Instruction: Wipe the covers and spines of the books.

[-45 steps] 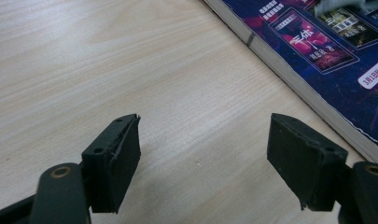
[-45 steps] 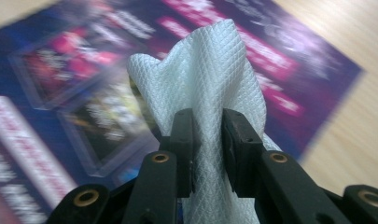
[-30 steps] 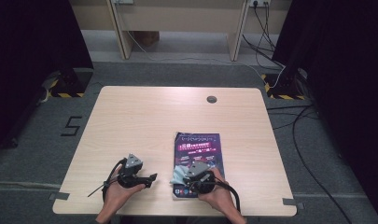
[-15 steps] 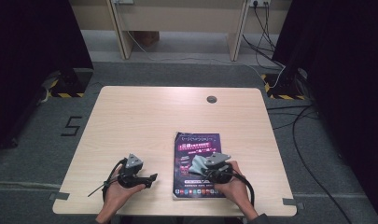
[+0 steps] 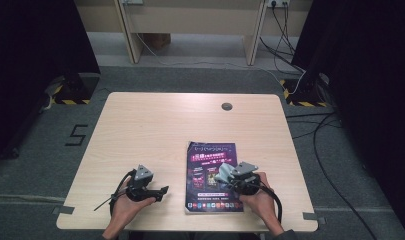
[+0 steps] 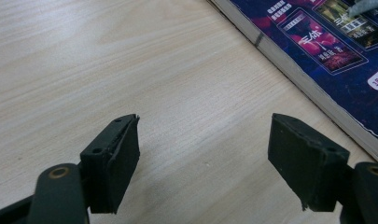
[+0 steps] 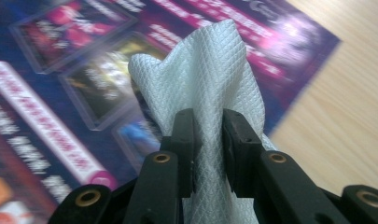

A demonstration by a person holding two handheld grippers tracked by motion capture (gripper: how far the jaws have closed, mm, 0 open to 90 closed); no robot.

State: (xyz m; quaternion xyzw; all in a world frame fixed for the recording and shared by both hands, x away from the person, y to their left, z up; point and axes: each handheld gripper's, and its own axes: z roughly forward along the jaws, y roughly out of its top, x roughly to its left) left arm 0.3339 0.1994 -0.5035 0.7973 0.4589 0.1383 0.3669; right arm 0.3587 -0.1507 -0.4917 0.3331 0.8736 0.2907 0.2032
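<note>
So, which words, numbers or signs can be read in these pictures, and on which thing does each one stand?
"5": a dark number on the grey floor, left of the table.
"1月1日" (cut off at the picture's edge): a white label on the book cover, left gripper view.
All other print on the cover is Chinese, too small or blurred to read.

Pale wood-grain table (image 6: pixel 107 60), smooth and matt, fine streaks running across it. At the upper right of the left gripper view, the book (image 6: pixel 326 51) shows a glossy printed cover over a rough, pale paper edge. In the right gripper view, a white cloth (image 7: pixel 210 70) with a quilted diamond weave, soft and matt, sits between matt black plastic jaws with brassy metal rivets.
</note>
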